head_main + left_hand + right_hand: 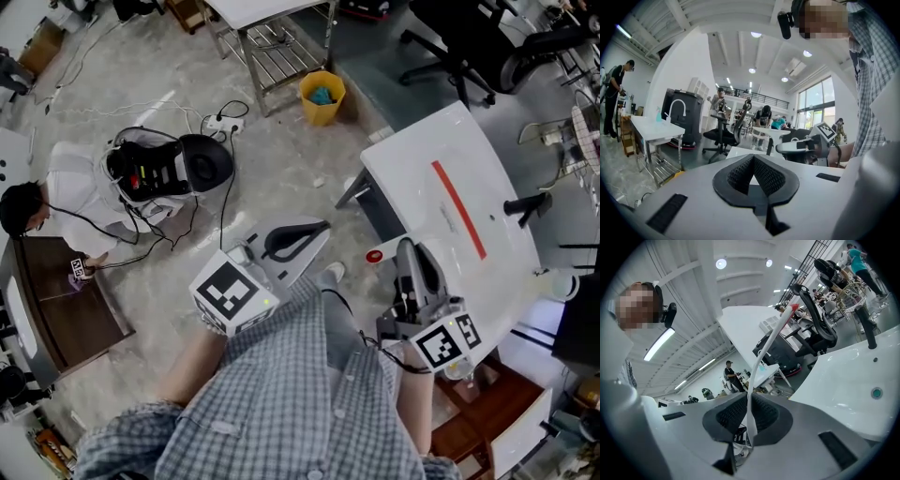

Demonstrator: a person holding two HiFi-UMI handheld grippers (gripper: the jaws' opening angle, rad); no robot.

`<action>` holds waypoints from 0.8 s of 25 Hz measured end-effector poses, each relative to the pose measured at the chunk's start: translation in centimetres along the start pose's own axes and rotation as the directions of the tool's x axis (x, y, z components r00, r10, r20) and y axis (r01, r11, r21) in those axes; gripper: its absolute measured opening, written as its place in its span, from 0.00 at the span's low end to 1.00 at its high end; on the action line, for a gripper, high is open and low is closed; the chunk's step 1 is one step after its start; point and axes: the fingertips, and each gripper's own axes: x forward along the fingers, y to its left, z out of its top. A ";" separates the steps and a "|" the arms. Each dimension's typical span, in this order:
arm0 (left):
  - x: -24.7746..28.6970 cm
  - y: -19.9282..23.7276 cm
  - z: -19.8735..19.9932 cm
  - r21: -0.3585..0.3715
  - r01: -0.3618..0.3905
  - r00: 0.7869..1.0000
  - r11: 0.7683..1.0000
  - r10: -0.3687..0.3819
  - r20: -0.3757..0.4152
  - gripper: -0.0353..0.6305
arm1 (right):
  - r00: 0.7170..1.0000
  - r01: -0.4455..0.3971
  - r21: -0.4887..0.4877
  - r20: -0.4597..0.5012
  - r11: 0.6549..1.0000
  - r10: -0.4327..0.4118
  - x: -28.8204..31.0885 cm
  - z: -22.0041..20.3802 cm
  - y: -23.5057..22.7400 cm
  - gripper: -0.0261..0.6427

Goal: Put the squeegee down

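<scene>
My right gripper (pixel 405 246) hangs over the near-left edge of the white sink-top table (pixel 441 141). It is shut on the squeegee's thin white handle (pixel 772 338), which runs up and away from the jaws (pixel 749 397) to a red tip. From the head view only a small red round end (pixel 374 255) shows beside the gripper's tips. The squeegee's blade is not plainly visible. My left gripper (pixel 322 228) is held over the floor left of the table. Its pads meet with nothing between them (pixel 753 159).
A black faucet (pixel 530 204) stands on the table's right part, and a long red strip (pixel 459 208) crosses its top. On the floor are a yellow bin (pixel 322 97), a metal rack (pixel 281 42), a power strip with cables (pixel 223 122) and a black device (pixel 178 167). A person (pixel 66 192) crouches at the left.
</scene>
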 end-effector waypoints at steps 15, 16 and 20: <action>9.0 0.1 1.7 0.014 0.002 0.999 1.000 -0.002 -0.032 0.06 | 1.000 -0.008 0.034 -0.021 0.999 0.008 1.3 3.7 -7.7 0.08; 9.5 -0.1 1.9 0.018 0.006 0.999 1.000 -0.006 -0.034 0.06 | 1.000 -0.009 0.036 -0.019 0.999 0.010 1.2 3.9 -8.1 0.08; 11.6 -0.5 3.2 0.046 0.019 0.999 0.999 -0.017 -0.037 0.06 | 1.000 -0.011 0.043 0.004 0.999 0.011 1.0 5.2 -9.4 0.08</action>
